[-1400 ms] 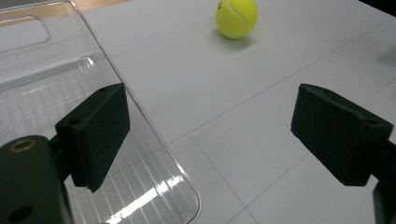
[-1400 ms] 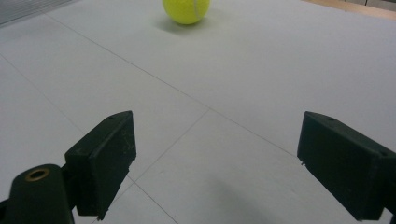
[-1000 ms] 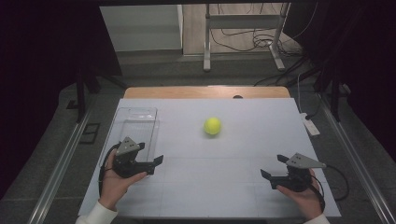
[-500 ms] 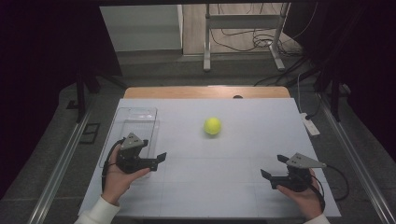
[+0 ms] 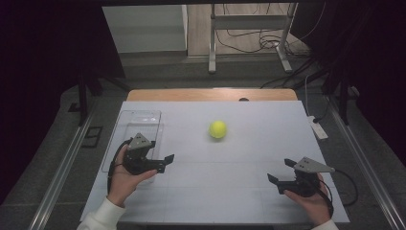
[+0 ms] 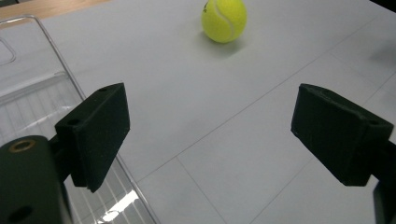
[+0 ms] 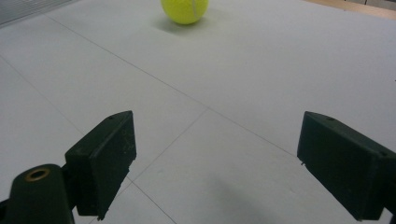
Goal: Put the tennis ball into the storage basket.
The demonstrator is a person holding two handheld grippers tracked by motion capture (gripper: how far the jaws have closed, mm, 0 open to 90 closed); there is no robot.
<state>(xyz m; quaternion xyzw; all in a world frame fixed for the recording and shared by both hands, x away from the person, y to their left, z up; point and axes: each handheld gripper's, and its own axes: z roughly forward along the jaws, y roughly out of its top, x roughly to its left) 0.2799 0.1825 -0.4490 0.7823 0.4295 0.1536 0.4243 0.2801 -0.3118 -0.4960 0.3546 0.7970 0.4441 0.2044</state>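
Meanwhile, from the high view, the left gripper (image 5: 165, 162) has crept slightly toward the tennis ball (image 5: 218, 129), jaws spread and empty; the right gripper (image 5: 280, 171) is unmoved, likewise released. Ball rests mid-table (image 5: 249, 191), apart from both.

Left gripper view: clear tray (image 6: 32, 100) alongside, ball (image 6: 224, 19) ahead, unobstructed.

Right gripper view: ball (image 7: 185, 10) ahead.

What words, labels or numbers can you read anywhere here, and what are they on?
None can be read.
Tennis ball: a small dark mark near its top edge in the left gripper view, too small and blurred to read.
Clear plastic tray: no label visible.
White table cover: thin grid lines, no writing.
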